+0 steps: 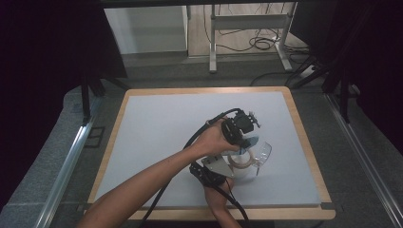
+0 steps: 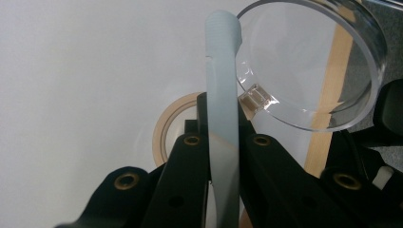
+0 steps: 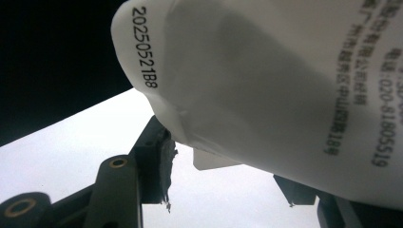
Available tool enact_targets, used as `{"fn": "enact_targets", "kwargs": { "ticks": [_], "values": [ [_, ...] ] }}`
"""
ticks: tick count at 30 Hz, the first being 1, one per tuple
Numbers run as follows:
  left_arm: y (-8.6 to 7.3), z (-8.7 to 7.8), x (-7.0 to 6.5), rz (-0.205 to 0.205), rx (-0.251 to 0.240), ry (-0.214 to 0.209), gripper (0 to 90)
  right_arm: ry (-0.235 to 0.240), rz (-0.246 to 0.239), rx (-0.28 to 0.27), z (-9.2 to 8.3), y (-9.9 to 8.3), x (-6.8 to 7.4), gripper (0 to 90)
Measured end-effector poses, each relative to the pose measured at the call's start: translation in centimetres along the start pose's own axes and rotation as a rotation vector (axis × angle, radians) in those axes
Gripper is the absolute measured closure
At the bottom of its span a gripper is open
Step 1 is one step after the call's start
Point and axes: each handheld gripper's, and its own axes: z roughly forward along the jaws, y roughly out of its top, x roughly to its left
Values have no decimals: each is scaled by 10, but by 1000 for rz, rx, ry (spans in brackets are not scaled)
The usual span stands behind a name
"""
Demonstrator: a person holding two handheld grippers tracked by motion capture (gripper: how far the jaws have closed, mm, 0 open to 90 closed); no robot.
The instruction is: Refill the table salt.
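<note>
Grey-white table point(image 1: 157, 137) with a wooden rim, dark curtains either side, cables on the floor behind it. Both hands work at the right-middle of the table, arms crossed over each other in the high view. The left claw point(image 2: 223, 142) is clamped on a pale blue strip point(image 2: 222, 95) that stands up between its jaws, right next to a clear round lid point(image 2: 313, 61) tilted on edge. Below the strip sits a tan ring, the rim of a container point(image 2: 164, 135). The right claw point(image 3: 223, 175) grips a white container point(image 3: 285, 80) printed with a date code and small text, jaws on either side of it. In the high view that container point(image 1: 241, 164) stands on the table under the hands.
</note>
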Motion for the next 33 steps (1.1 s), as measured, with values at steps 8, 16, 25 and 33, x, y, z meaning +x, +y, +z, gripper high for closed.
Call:
{"fn": "enact_targets", "kwargs": {
  "ticks": [8,16,25,33],
  "values": [
    [1,1,0,5,11,3,900,0,5,-1,0,0,1,457],
    [-1,0,0,2,12,4,900,9,12,-2,0,0,1,456],
    [0,3,0,4,15,3,900,5,14,-1,0,-2,1,456],
    [2,4,-1,8,15,0,900,1,15,-1,-1,-3,-1,455]
  ]
}}
